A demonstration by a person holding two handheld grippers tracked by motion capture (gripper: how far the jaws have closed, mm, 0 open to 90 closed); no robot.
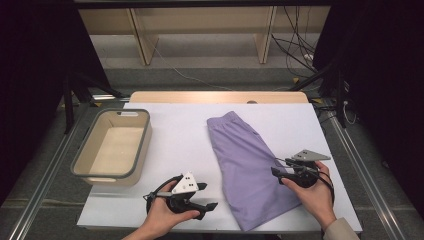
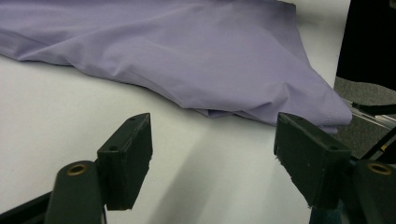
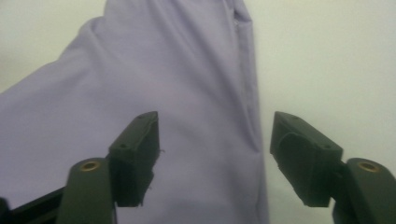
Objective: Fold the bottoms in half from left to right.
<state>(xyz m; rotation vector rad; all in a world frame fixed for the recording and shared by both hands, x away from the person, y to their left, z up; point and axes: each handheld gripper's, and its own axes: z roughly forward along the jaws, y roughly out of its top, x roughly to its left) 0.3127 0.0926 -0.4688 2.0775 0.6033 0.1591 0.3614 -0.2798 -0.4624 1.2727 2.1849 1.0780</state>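
A lilac garment (image 1: pixel 247 160), folded into a long strip, lies on the white table (image 1: pixel 180 145), running from the middle toward the front right. My left gripper (image 1: pixel 209 196) rests near the front edge, left of the garment, pointing at it. In the left gripper view its jaws (image 2: pixel 212 158) stand open over bare table, with the cloth's folded corner (image 2: pixel 280 107) just beyond. My right gripper (image 1: pixel 276 167) is at the garment's right edge, pointing left. Its jaws (image 3: pixel 215 149) are open above the cloth (image 3: pixel 177 93), with nothing pinched between them.
A beige bin with a grey rim (image 1: pixel 82 155) stands empty at the table's left. Metal rails run along both sides of the table. Wooden shelf legs (image 1: pixel 142 42) and loose cables (image 1: pixel 300 45) lie behind it.
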